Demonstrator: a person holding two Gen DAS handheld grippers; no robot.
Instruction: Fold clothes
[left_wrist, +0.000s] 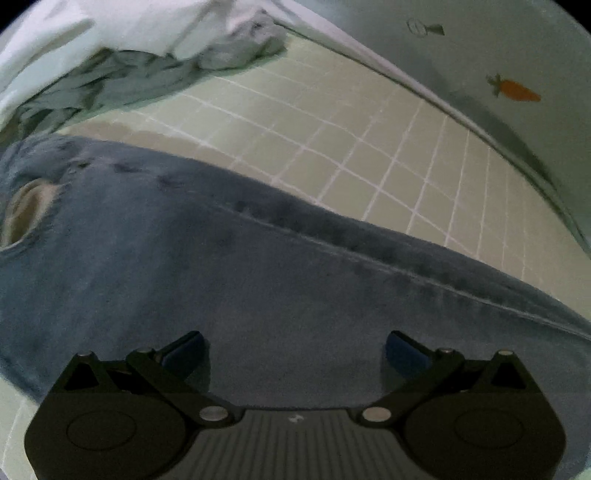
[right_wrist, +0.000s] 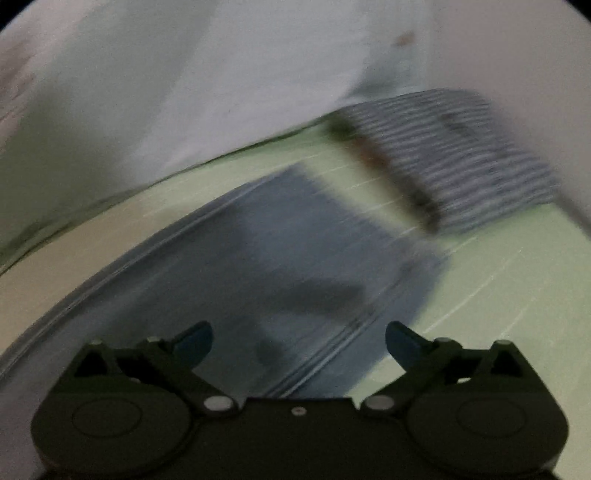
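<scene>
A pair of blue jeans with a ripped hole lies spread on the checked pale green sheet. My left gripper is open and empty, just above the denim. In the right wrist view the jeans are blurred by motion, a seam running past the fingers. My right gripper is open and empty over the jeans' edge. A folded grey striped garment lies beyond them at the right.
A heap of crumpled grey clothes lies at the far left, under white bedding. A pale wall with a carrot sticker runs along the right. White fabric fills the far side in the right wrist view.
</scene>
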